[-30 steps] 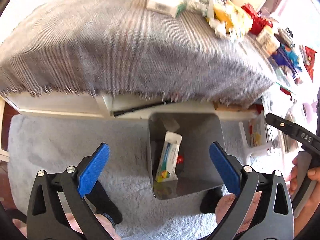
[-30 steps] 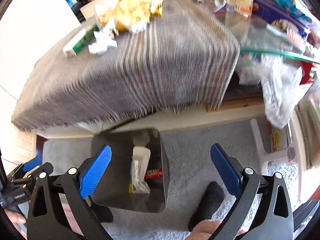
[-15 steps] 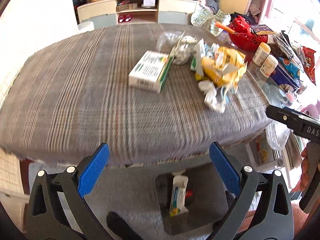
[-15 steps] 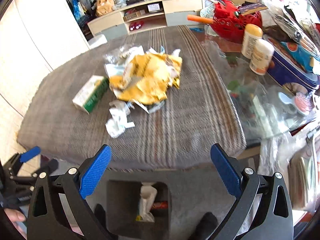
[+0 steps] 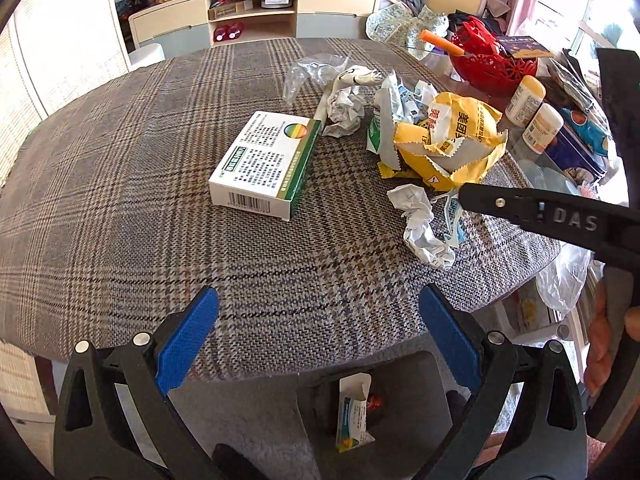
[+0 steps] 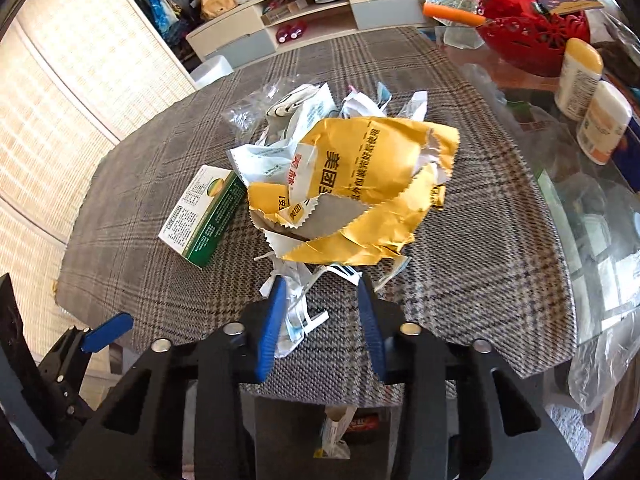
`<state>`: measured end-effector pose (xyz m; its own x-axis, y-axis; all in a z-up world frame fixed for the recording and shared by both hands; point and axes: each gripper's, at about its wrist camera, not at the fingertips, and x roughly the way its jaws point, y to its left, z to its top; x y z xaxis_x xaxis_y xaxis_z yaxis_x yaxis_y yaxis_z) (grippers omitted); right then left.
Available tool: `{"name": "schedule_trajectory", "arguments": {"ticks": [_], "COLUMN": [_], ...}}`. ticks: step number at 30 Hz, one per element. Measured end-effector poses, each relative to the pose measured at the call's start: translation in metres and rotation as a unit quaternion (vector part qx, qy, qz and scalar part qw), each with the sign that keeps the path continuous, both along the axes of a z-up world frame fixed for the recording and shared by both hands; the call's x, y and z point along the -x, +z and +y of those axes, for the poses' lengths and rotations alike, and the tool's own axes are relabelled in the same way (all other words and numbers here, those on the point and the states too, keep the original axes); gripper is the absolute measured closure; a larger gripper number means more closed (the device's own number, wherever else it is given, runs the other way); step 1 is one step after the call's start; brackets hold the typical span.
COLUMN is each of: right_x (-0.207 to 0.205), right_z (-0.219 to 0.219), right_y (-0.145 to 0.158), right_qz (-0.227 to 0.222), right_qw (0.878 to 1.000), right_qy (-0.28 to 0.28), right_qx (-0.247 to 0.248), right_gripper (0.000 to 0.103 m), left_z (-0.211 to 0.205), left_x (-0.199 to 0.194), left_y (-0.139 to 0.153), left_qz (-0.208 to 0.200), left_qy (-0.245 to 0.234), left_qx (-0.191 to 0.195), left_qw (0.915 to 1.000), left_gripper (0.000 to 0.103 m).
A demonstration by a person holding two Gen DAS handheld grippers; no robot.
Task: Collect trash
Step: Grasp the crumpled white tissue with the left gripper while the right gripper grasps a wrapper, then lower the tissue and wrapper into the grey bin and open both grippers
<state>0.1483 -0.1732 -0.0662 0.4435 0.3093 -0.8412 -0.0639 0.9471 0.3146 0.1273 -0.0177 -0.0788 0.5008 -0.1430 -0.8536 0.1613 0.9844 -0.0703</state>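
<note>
A pile of trash lies on the plaid tablecloth [image 5: 120, 184]: a yellow wrapper [image 5: 452, 140], crumpled white paper [image 5: 420, 220] and a green-and-white box [image 5: 264, 164]. My left gripper [image 5: 320, 344] is open and empty above the table's near edge. My right gripper [image 6: 322, 316] has its jaws partly closed around the crumpled white paper [image 6: 294, 316] just in front of the yellow wrapper [image 6: 360, 192], apart from the box [image 6: 204, 212]. A dark bin [image 5: 424, 400] on the floor below holds a carton [image 5: 352, 412].
A red basket [image 5: 492, 64], two white bottles [image 5: 534, 112] and a blue tin [image 5: 580, 152] stand on the glass at the table's right side. A clear plastic bag [image 5: 564, 280] hangs off the right edge. A TV cabinet [image 5: 256, 12] stands behind.
Both grippers rose from the floor bin to above the table. The right gripper's jaws narrowed from wide open around the crumpled paper.
</note>
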Motion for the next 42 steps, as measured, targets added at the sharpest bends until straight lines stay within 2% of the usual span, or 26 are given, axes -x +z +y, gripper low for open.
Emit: {"name": "schedule_trajectory", "arguments": {"ticks": [1,7,10,14,18,21,26,29,30,32,34,35,42], "right_x": [-0.003,-0.01,-0.012,-0.015,-0.014,-0.018,-0.025,-0.024,-0.023,-0.02,-0.017,-0.016,-0.005], "right_z": [0.001,0.008,0.007,0.002,0.002,0.005,0.008,0.003,0.001,-0.005,-0.011,-0.016,-0.043], "right_y": [-0.003,-0.011,-0.011,-0.011,-0.004,-0.004,-0.019,-0.022,-0.022,-0.018,-0.014,-0.013,-0.01], "right_qz": [0.005,0.009,0.006,0.013,0.004,0.002,0.023,0.023,0.021,0.011,0.004,0.004,0.006], "right_qw": [1.0,1.0,1.0,1.0,1.0,1.0,1.0,0.999,0.999,0.999,0.999,0.999,0.999], "right_qy": [-0.001,0.005,0.002,0.0,-0.002,-0.002,0.003,0.005,0.007,0.009,0.008,0.01,0.006], "right_qx": [-0.005,-0.004,0.004,-0.008,-0.007,0.007,0.016,0.024,0.028,0.042,0.054,0.052,0.051], "right_gripper": [0.078,0.086,0.086,0.082,0.066,0.066,0.066,0.073,0.085,0.098,0.099,0.099,0.099], "left_z": [-0.002,-0.013,-0.018,-0.026,-0.033,-0.035,-0.038,-0.039,-0.04,-0.043,-0.045,-0.046,-0.054], "left_x": [-0.002,-0.008,-0.014,-0.016,-0.014,-0.014,-0.015,-0.017,-0.019,-0.022,-0.025,-0.027,-0.039], "left_y": [0.0,-0.003,-0.01,-0.013,-0.012,-0.013,-0.014,-0.015,-0.015,-0.017,-0.018,-0.019,-0.029], "left_qz": [0.001,0.0,0.006,0.01,0.002,0.006,0.007,0.008,0.008,0.009,0.009,0.009,0.018], "left_qy": [-0.004,-0.022,-0.023,-0.03,-0.04,-0.04,-0.042,-0.041,-0.042,-0.044,-0.045,-0.045,-0.049], "left_qx": [0.0,-0.002,-0.006,-0.007,-0.016,-0.013,-0.011,-0.007,-0.004,0.0,0.005,0.01,0.031], "left_qw": [1.0,0.9998,0.9997,0.9995,0.9991,0.9991,0.999,0.9991,0.9991,0.999,0.9989,0.9989,0.9981], "left_gripper": [0.008,0.008,0.008,0.008,0.008,0.008,0.008,0.008,0.008,0.008,0.009,0.01,0.044]}}
